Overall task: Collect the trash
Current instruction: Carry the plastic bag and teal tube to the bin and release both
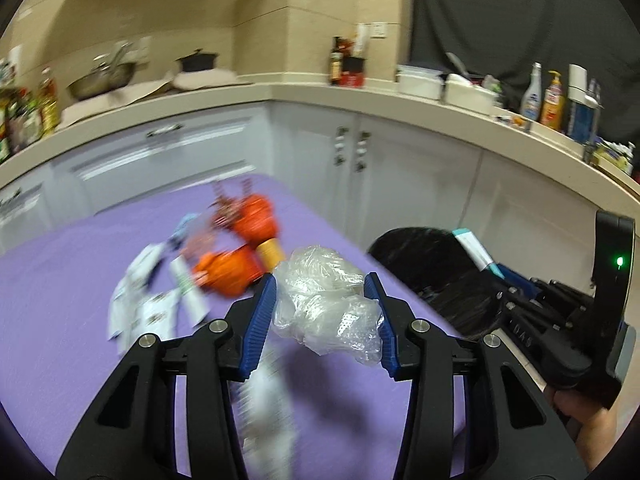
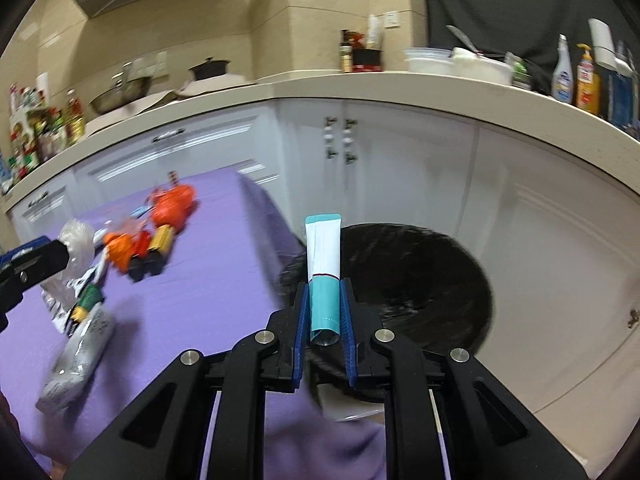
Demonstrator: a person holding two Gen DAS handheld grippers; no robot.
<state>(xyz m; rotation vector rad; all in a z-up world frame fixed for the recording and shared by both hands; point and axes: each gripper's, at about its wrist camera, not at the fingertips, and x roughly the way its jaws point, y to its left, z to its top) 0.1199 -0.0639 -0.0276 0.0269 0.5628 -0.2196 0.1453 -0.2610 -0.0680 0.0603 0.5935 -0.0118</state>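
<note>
While both hands carry litter toward the black bin, the left wrist view shows the left gripper clamped on a crumpled clear plastic bag, held above the purple table just left of the bin. Light, soft and slick, the bag likely needs a pinch through its bunched middle, as here. Orange wrappers and paper scraps lie farther left of the bin.

From the right wrist view, the right gripper is closed tight on a teal-and-white tube, gripped low on its body, its crimped end pointing over the bin's rim. Squashy and light, it seems safest held across its flat sides.
</note>
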